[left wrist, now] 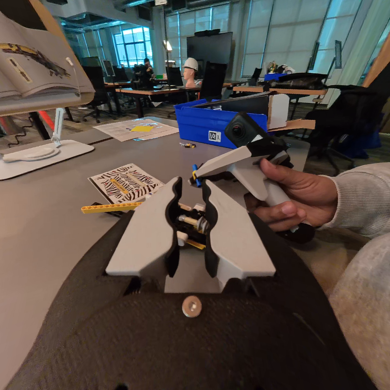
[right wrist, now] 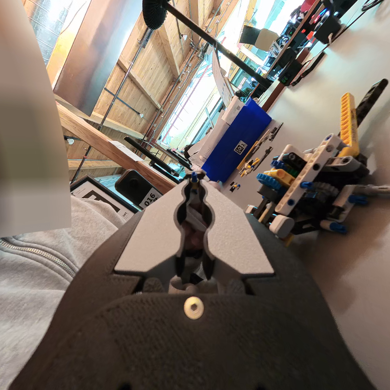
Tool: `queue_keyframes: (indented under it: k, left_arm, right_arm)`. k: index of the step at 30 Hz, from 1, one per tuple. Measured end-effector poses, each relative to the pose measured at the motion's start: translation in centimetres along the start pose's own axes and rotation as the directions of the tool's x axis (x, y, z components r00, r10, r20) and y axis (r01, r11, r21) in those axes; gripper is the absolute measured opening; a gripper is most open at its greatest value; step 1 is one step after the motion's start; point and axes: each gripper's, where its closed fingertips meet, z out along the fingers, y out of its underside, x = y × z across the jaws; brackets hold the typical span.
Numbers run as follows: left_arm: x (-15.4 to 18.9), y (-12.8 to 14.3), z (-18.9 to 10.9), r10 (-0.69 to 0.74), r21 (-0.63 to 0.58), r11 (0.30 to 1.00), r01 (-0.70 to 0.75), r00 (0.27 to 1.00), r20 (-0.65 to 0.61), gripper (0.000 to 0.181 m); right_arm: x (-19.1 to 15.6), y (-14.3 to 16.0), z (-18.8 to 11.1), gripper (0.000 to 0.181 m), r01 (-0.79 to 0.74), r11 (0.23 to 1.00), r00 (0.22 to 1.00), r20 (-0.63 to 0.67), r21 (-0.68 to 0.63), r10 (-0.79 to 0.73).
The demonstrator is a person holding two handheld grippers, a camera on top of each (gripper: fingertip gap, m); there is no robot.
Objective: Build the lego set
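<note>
The lego assembly (right wrist: 306, 185), black, white and yellow with blue pins and gears, rests on the grey table (right wrist: 348, 63). A long yellow beam (right wrist: 348, 122) sticks out of it; the beam also shows in the left wrist view (left wrist: 111, 209). My left gripper (left wrist: 192, 181) is closed on part of the assembly (left wrist: 190, 225), which fills the narrow gap between its pads. My right gripper (right wrist: 194, 176) is shut on a small blue pin with a yellow piece (right wrist: 194, 181). In the left wrist view it (left wrist: 195, 176) holds the pin (left wrist: 198, 183) just beyond my left fingertips.
A blue bin (left wrist: 202, 124) stands at the back of the table (left wrist: 52, 221), with small loose parts (left wrist: 187, 145) in front of it. A striped sticker sheet (left wrist: 126, 183) lies to the left. An open instruction book (left wrist: 38, 69) sits on a white stand. A hand (left wrist: 295, 190) holds the right gripper. My two grippers' fingertips are within a few centimetres of each other.
</note>
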Motion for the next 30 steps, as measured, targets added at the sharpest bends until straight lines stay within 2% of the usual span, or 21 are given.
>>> queue_keyframes:
  k: [5,9,12,13,24,25,30]
  left_arm:
    - [0.2,0.0,-0.1,-0.015,0.004,1.0,0.015,0.999,-0.028,0.003]
    - [0.3,-0.1,-0.1,0.008,0.009,1.0,-0.008,1.0,-0.026,0.002]
    - [0.1,-0.3,-0.3,0.005,0.021,1.0,-0.005,1.0,-0.018,0.002]
    - [0.0,-0.4,-0.3,-0.004,0.023,1.0,0.004,1.0,-0.02,0.002]
    - [0.3,-0.4,-0.2,-0.031,0.029,0.999,0.033,0.998,-0.054,0.002]
    - [0.3,-0.4,-0.2,-0.034,0.029,0.999,0.035,0.998,-0.054,0.002]
    - [0.4,-0.4,-0.1,-0.08,0.026,0.996,0.083,0.994,-0.074,0.003]
  right_arm:
    - [0.1,0.0,0.0,0.005,-0.008,1.0,1.0,-0.002,0.0,0.008]
    - [0.1,0.1,0.0,0.005,-0.01,1.0,1.0,0.004,-0.006,0.01]
    - [-0.1,-0.4,-0.3,0.023,0.016,1.0,1.0,0.006,0.005,-0.016]
    - [-0.1,-0.6,-0.4,0.023,0.021,1.0,1.0,0.006,0.013,-0.021]
    - [0.0,-1.0,-0.8,0.008,0.011,0.999,1.0,-0.002,0.036,-0.011]
    - [-0.1,-1.0,-0.8,0.003,0.017,0.999,1.0,0.001,0.034,-0.017]
    - [-0.7,-1.5,-1.0,0.002,0.102,0.994,0.995,-0.013,0.026,-0.101]
